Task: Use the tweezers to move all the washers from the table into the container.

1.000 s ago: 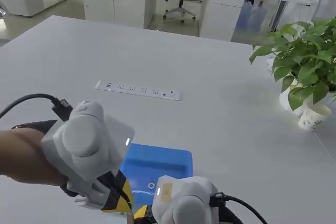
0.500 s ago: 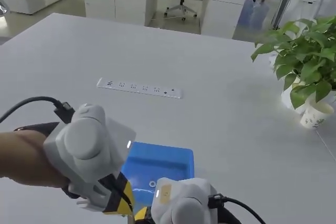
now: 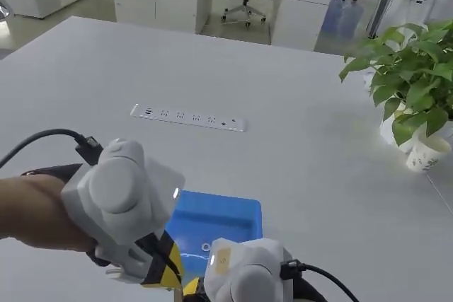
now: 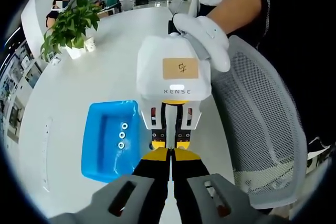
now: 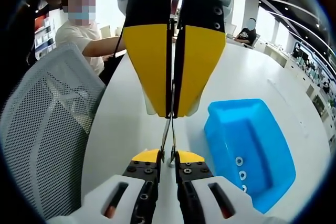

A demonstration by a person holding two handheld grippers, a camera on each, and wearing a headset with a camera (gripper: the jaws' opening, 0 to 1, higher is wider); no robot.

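Left tool (image 4: 170,156): narrow, clamped on the tweezers (image 5: 169,135); we judge this steadies them for a regrip.
Right tool (image 5: 168,157): narrow too, its tips pinching the tweezers' thin legs.
Tweezers: we see them span tip to tip between both tools, by the table's (image 3: 283,104) near edge.
Washers (image 5: 242,174): three in a row inside the container (image 5: 262,114), just beside the tools.

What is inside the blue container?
Three washers lie in a row on the container's floor. In the head view the right gripper covers its near end, so what lies there is hidden.
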